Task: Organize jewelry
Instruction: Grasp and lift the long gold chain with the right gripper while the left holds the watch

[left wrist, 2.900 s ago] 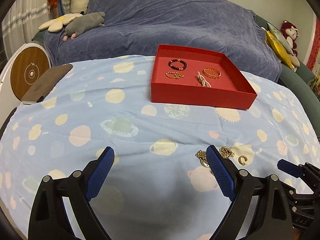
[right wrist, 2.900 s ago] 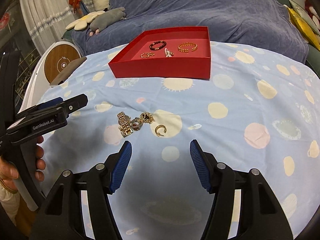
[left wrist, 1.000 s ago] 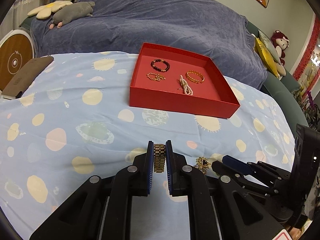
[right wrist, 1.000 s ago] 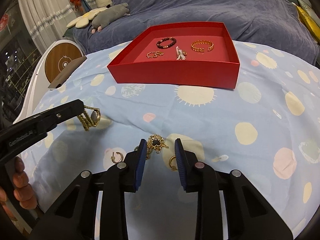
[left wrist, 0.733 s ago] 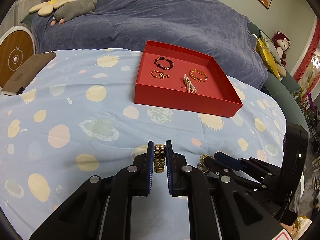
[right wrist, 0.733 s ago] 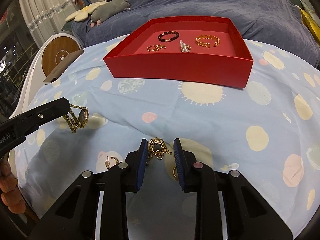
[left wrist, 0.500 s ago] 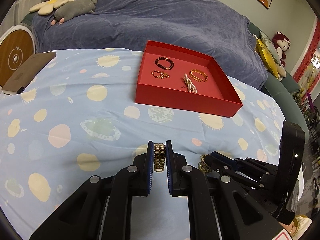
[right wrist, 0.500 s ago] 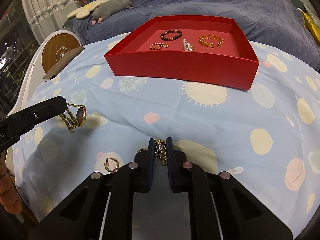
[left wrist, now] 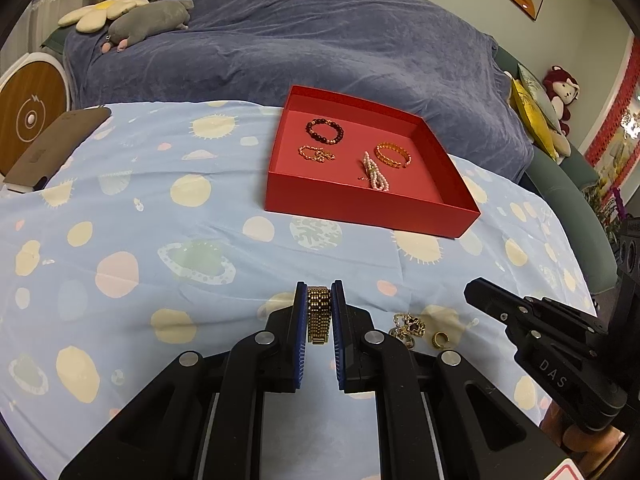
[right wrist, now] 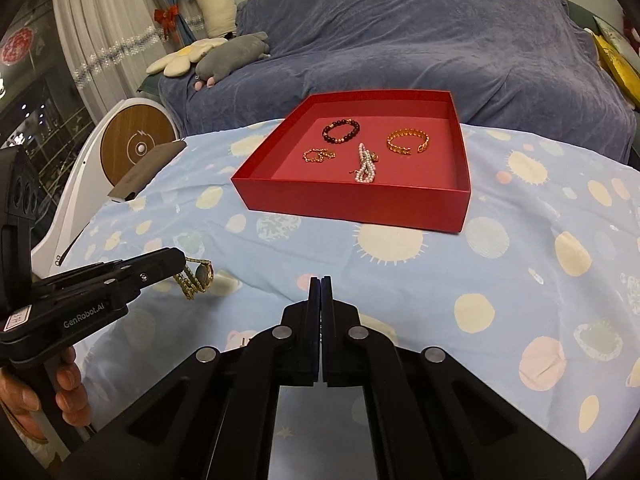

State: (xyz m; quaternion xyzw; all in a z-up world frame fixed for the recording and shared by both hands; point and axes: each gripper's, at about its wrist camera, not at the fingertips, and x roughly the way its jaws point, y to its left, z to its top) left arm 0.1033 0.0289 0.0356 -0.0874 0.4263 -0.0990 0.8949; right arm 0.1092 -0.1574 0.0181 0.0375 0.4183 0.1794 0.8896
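Note:
My left gripper [left wrist: 319, 300] is shut on a gold watch [left wrist: 319, 314] and holds it above the blue cloth; the watch also hangs from it in the right wrist view [right wrist: 198, 278]. My right gripper [right wrist: 321, 284] is shut with its jaws pressed together and nothing shows between them. In the left wrist view it [left wrist: 476, 286] hovers above a gold necklace with a dark clover pendant [left wrist: 410, 326] and a gold earring [left wrist: 440, 338] that lie on the cloth. The red tray [left wrist: 360, 206] holds a dark bead bracelet [left wrist: 324, 131], a gold chain [left wrist: 316, 154], a pearl strand [left wrist: 374, 170] and a gold bangle [left wrist: 393, 155].
The table wears a blue cloth with pale spots [left wrist: 120, 240]. A brown phone case [left wrist: 56, 148] lies at its far left edge beside a round white and wood device [left wrist: 28, 112]. A blue-covered sofa [left wrist: 300, 52] with plush toys stands behind the table.
My right gripper closed fully near the clover necklace and rose; the necklace lies on the cloth. My left gripper keeps the watch and has shifted little.

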